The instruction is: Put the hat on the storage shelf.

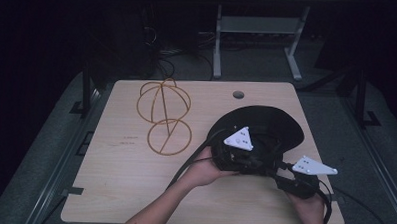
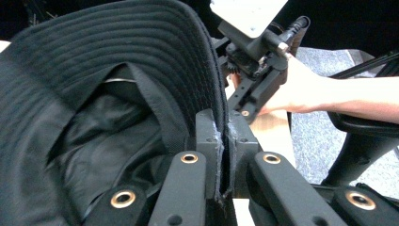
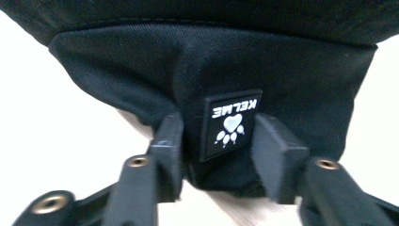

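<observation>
A black bucket hat (image 1: 273, 122) lies at the right of the wooden table (image 1: 129, 184). My left gripper (image 1: 259, 166) is shut on the hat's stitched brim (image 2: 141, 52); in the left gripper view its jaws (image 2: 225, 141) pinch the brim's edge between them, with the dark lining to their left. My right gripper (image 1: 279, 174) comes in from the lower right. In the right gripper view its jaws (image 3: 219, 141) clasp a bulge of the hat's crown (image 3: 282, 61), one pad on each side of a square paw-print logo patch (image 3: 229, 123).
A gold wire frame of two joined hoops (image 1: 164, 116) lies at the table's back left. A round cable hole (image 1: 238, 95) sits near the far edge. A grey metal stand (image 1: 257, 29) is on the floor beyond. Cables trail from both grippers.
</observation>
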The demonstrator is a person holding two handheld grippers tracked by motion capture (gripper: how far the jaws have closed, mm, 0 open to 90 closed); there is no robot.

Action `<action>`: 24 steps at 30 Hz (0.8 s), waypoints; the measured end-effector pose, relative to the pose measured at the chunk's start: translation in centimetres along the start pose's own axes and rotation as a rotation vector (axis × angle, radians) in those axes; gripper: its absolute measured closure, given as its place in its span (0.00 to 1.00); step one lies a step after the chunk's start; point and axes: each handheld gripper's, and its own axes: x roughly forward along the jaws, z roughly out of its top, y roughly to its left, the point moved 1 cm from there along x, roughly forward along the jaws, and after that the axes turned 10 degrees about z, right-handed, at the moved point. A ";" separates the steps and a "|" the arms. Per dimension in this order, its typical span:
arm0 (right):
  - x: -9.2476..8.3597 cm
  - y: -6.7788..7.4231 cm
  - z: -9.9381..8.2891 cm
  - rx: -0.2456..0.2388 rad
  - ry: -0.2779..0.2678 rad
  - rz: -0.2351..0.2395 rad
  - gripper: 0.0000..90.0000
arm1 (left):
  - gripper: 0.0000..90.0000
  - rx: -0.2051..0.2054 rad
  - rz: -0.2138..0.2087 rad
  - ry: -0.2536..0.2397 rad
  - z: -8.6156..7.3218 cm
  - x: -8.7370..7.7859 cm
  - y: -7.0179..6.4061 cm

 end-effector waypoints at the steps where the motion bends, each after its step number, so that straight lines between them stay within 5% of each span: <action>1: 0.2 -0.1 0.0 -0.005 0.000 0.005 0.70 | 0.95 0.001 0.002 0.000 0.0 0.0 0.0; 7: 0.3 -0.4 0.3 0.004 -0.033 0.024 0.82 | 0.95 0.007 0.012 -0.001 -0.2 -0.4 0.1; 8: 0.2 -0.3 0.3 0.003 -0.028 0.029 0.94 | 0.95 0.009 0.025 0.006 -0.3 -0.5 0.3; 20: -0.7 0.0 0.6 0.030 -0.056 0.043 0.97 | 0.53 0.024 0.075 0.026 -1.6 -1.9 0.2; 24: -1.0 -0.1 0.6 0.049 -0.061 0.051 0.97 | 0.49 0.006 0.088 0.015 -2.6 -3.0 0.5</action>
